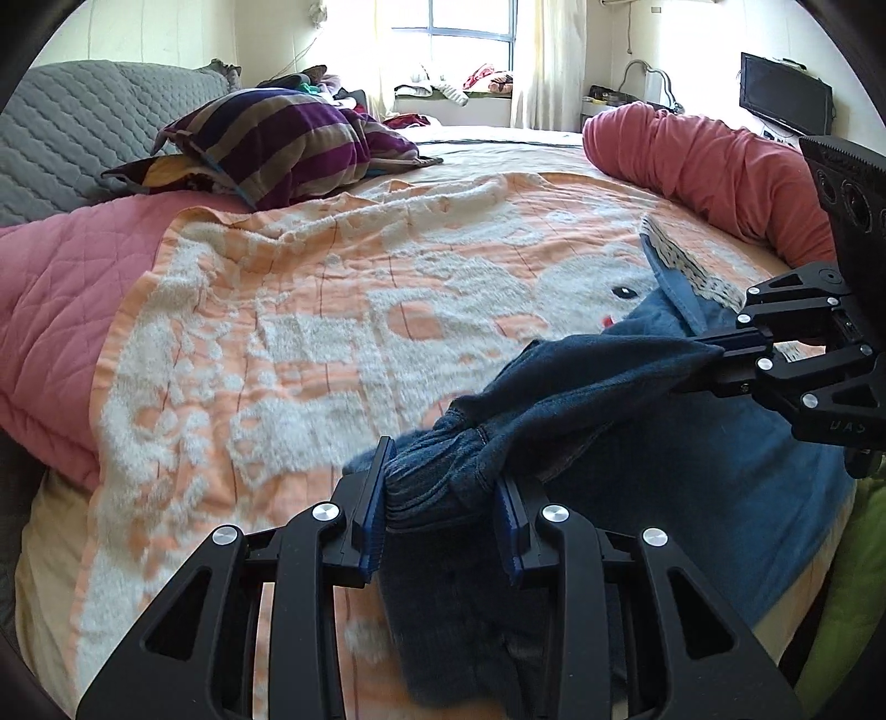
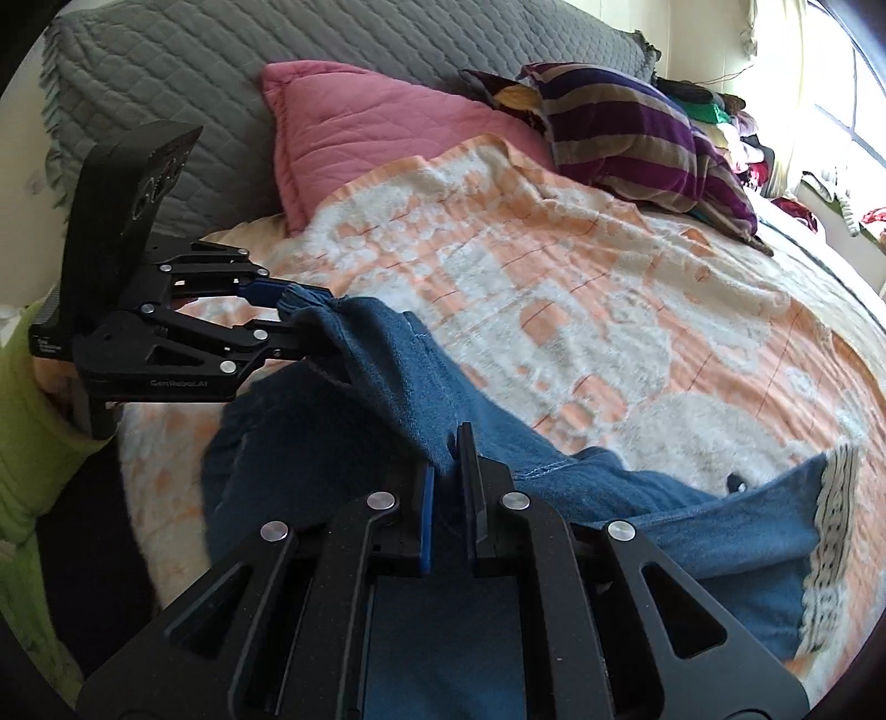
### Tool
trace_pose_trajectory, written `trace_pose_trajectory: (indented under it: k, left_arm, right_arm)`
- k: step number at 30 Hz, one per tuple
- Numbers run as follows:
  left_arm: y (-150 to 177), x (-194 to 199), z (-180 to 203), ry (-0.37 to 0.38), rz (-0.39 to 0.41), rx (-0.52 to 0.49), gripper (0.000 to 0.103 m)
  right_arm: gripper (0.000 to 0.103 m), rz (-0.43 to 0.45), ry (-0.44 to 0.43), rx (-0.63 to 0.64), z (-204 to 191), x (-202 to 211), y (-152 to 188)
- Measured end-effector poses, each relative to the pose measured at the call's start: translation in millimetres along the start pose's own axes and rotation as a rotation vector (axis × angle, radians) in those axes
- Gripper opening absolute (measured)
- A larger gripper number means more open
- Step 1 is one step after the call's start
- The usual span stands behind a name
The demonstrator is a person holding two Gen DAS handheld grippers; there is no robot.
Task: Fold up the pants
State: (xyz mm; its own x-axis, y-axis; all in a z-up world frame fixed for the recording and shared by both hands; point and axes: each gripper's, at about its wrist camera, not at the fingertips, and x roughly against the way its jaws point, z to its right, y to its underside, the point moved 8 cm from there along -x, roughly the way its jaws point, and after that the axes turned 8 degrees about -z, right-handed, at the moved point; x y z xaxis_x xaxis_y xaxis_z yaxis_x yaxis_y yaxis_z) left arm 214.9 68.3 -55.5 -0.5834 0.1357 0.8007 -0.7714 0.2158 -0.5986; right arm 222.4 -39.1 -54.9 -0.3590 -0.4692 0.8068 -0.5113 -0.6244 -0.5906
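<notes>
Near the bed's (image 1: 66, 354) front edge, left claw (image 1: 443, 504) and right claw (image 2: 451, 498) both clamp the pants' (image 2: 692, 531) waistband; advise carrying it level toward the hems.

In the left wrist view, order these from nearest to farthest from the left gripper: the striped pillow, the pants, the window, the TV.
From the left gripper:
1. Pants, clamped between its fingers.
2. Striped pillow, up the bed on the left.
3. TV at the far right and window at the far centre: both beyond the bed, too close to call.
</notes>
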Motion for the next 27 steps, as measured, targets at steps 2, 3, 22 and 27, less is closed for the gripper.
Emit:
trace_pose_trajectory:
  k: [2,3,22,27]
  left_arm:
    - [8,4,-1,-0.006,-0.008,0.005,0.032]
    - [14,8,0,-0.009,-0.01,0.006,0.032]
    - [89,28,-26,-0.098,-0.152,0.107,0.047]
    - [96,65,-45,-0.122,-0.088,0.191,0.047]
  right_arm:
    - [0.003,0.001,-0.024,0.001,-13,5,5]
    - [0.003,0.001,-0.025,0.011,-22,7,9]
    - [0.003,-0.084,-0.007,0.026,-97,-14,59]
    - [0.003,-0.083,-0.011,0.031,-101,-20,65]
